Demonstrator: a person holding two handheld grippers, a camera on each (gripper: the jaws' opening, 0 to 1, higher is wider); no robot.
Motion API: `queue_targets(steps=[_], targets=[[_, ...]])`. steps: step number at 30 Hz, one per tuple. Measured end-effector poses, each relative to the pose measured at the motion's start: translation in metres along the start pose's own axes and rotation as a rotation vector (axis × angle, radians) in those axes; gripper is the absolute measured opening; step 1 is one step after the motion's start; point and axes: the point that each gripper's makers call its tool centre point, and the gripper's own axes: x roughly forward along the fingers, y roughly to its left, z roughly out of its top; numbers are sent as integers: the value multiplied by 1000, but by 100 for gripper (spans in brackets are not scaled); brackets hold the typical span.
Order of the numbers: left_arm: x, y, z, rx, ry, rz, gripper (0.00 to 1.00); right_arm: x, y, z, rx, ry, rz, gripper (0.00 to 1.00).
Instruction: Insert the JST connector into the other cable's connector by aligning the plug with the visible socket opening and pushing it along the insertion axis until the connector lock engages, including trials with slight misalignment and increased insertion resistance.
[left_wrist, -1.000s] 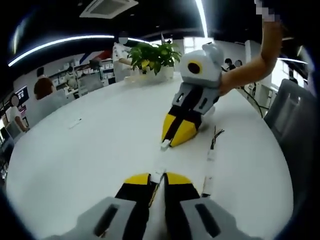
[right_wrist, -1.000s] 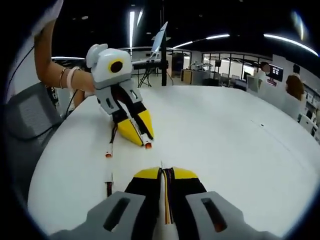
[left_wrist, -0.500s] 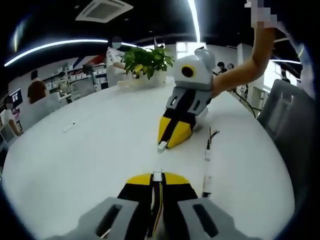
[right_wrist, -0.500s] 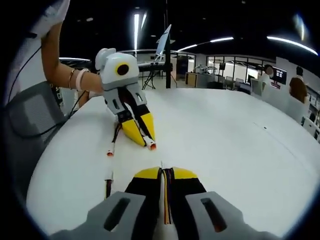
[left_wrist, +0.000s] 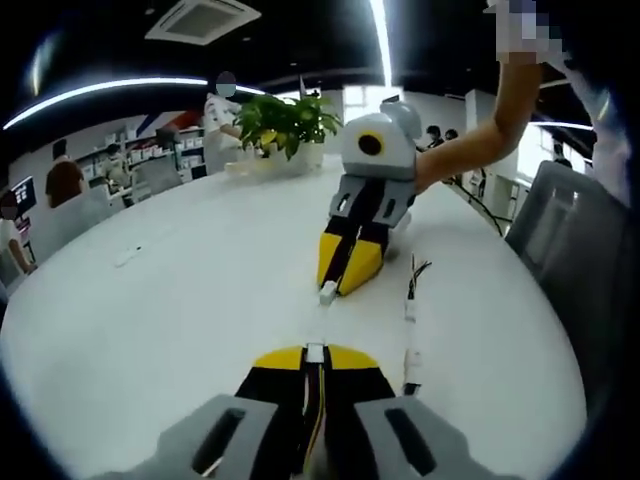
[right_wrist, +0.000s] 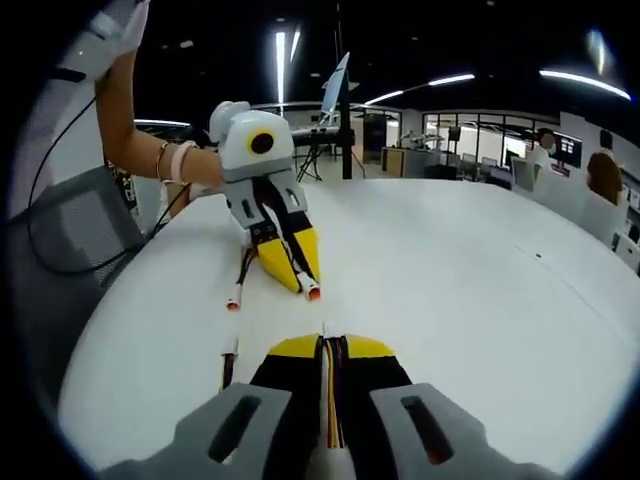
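Observation:
My left gripper (left_wrist: 315, 358) is shut on a thin cable whose small white connector (left_wrist: 315, 350) pokes out past the yellow tips. Facing it, my right gripper (left_wrist: 333, 285) holds a white connector (left_wrist: 328, 293) at its tips, a short gap away over the white table (left_wrist: 170, 300). In the right gripper view, my right gripper (right_wrist: 327, 345) is shut on coloured wires (right_wrist: 331, 405). There the left gripper (right_wrist: 308, 283) points towards me with an orange-faced connector (right_wrist: 313, 292) at its tip. The two connectors are apart and roughly in line.
Spare cables lie on the table beside the grippers (left_wrist: 410, 310) (right_wrist: 233, 300) (right_wrist: 228, 362). A potted plant (left_wrist: 285, 115) stands at the far edge. Grey chairs (left_wrist: 570, 230) (right_wrist: 60, 240) flank the table. The person's arm (left_wrist: 480, 130) reaches in; people sit in the background.
The left jaws, slightly apart a second ago, have closed on the cable. The two grippers have drawn a little closer and more in line.

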Motion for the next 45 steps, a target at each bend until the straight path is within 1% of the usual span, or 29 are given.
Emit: queue_targets(steps=[7,9,12,16,19,22,23,24,28,33,35,39,41,45], targets=[[0,-7,3,22,31,-54,0,-5,1,13,-1,-27,26,3],[-1,-7,7,11,23,-62,0,-6,1,17,16,-36,39,3],[-6,-5,17,-26,0,-66,0,-9,2,22,8,-41,50,3],[-10,-3,25,-6,7,-76,0,-12,3,35,9,-65,65,3],[-12,-3,33,-8,-16,-93,0,-13,6,43,-9,-70,78,3],[-13,-1,35,10,-13,-92,0,-12,9,50,-6,-73,102,3],[-13,0,36,8,-14,-93,0,-12,10,51,4,-69,105,3],[-14,0,38,11,-18,-97,0,-11,10,51,-8,-72,110,3],[-15,-2,43,36,-15,-109,0,-10,10,53,-2,-76,118,3],[-18,-2,52,41,-35,-117,0,-10,11,54,-10,-74,130,3],[-18,0,50,52,-21,-117,0,-9,12,53,2,-66,135,3],[-19,-3,53,54,-26,-134,0,-7,14,51,-4,-58,138,3],[-18,-3,51,67,-13,-134,0,-6,14,51,-3,-56,140,3],[-17,-5,50,72,-8,-144,0,-4,10,49,14,-48,125,3]])
